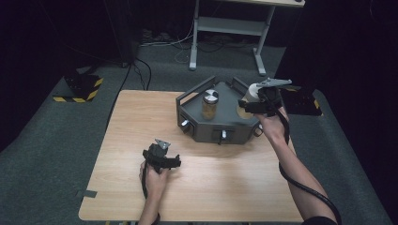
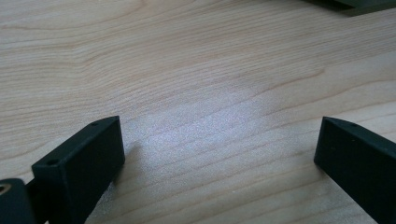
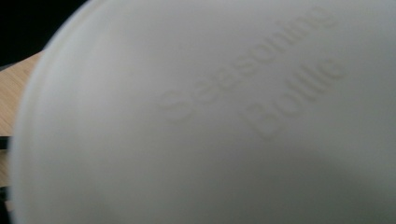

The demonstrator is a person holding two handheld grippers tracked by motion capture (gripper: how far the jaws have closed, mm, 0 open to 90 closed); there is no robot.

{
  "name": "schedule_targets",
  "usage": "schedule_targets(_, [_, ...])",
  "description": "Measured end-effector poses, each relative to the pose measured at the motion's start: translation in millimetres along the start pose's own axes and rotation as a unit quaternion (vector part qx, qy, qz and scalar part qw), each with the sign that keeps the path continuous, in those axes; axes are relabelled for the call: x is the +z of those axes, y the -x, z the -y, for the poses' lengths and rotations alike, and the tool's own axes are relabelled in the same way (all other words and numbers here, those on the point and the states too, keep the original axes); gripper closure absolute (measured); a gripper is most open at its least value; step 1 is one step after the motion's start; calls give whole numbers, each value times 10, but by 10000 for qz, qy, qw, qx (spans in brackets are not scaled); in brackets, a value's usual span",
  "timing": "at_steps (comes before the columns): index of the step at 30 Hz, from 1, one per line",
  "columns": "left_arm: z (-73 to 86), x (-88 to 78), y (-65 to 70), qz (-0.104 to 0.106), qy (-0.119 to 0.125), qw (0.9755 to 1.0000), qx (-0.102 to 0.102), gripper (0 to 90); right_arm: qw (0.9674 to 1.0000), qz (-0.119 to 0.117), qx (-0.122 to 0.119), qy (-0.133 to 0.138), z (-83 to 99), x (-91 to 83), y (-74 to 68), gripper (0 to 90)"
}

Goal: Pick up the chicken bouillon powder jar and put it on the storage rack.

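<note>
Right tongs [image 1: 256,101] held up over the right rear corner of the dark grey rack [image 1: 217,124], which sits at the far right of the wooden desk [image 1: 141,140]. Clamped in them: a white seasoning bottle [image 1: 254,91], lifted clear of the rack, above a round empty well [image 1: 244,112] in the rack's top. In the right gripper view the bottle's pale surface [image 3: 210,116] sits very close to the lens, blurred, with raised lettering reading "Seasoning Bottle"; a sliver of desk shows at the left edge. Tongs clenched on the bottle. A second jar [image 1: 210,105] with amber contents and a silver-and-white lid stands upright in the rack's left well. Small knobs along the rack's front face. Left tongs [image 1: 174,161] rest low over the desk near its front-left middle, well apart from the rack, gripped by the left hand [image 1: 152,180]. In the left gripper view the two black jaws stand wide apart with bare wood grain [image 2: 210,116] between them: released, grasping nothing. Black cable trails along the right forearm. Grey carpet around the desk; a white-framed table [image 1: 234,28] stands beyond.
</note>
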State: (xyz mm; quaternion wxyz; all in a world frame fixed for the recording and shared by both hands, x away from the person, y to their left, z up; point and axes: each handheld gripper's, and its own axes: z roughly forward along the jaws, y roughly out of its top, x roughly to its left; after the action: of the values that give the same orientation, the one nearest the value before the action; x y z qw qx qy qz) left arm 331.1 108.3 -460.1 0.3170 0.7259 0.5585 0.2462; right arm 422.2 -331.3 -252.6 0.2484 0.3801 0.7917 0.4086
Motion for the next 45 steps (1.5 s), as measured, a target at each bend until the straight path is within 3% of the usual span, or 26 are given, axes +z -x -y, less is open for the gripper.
schedule_targets(24, [0,0,3,-8,-1,10000,-1,17,9990,34,49,-434,-163,491,-93,322])
schedule_targets(45, [4,2,6,-7,14,10000,-21,17,9976,46,116,-683,-179,649,-82,323])
